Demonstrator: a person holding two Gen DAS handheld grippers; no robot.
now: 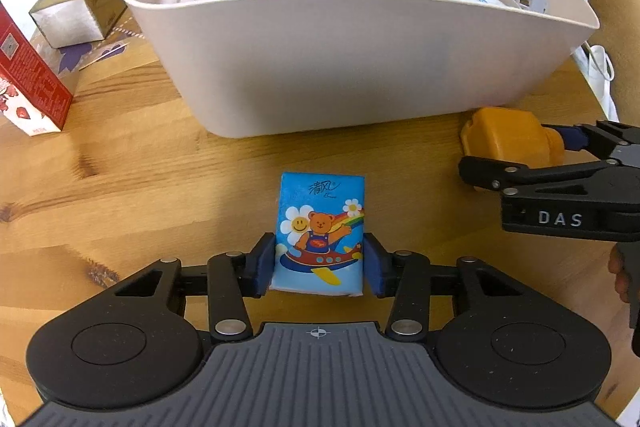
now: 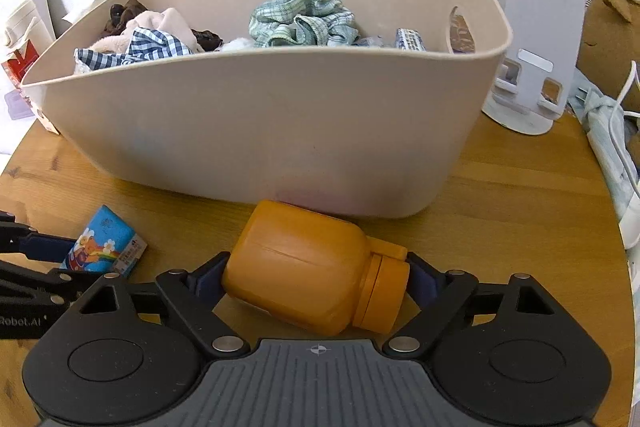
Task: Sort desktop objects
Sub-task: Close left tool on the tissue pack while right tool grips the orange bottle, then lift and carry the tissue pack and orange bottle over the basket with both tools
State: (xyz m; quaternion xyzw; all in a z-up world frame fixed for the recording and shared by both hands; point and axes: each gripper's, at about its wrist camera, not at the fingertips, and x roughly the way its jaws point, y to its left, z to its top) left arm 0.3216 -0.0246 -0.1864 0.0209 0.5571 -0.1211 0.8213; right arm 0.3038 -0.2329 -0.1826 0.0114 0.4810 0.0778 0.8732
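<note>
A blue tissue pack [image 1: 320,233] with a cartoon bear lies on the wooden table, and my left gripper [image 1: 319,265] is shut on its near end, pads touching both sides. It also shows in the right wrist view [image 2: 105,243]. An orange bottle [image 2: 312,275] lies on its side in front of the beige basket [image 2: 260,131]. My right gripper [image 2: 316,279] is shut on it, one pad at its base and one at its cap. The bottle [image 1: 508,139] and right gripper [image 1: 520,157] show at the right of the left wrist view.
The beige basket [image 1: 340,67] holds several cloths and small items. A tissue box [image 1: 76,7] and a red carton [image 1: 28,83] stand at the left. A white stand [image 2: 536,67] and plush toys [image 2: 612,23] are at the right. The table edge curves close on the right.
</note>
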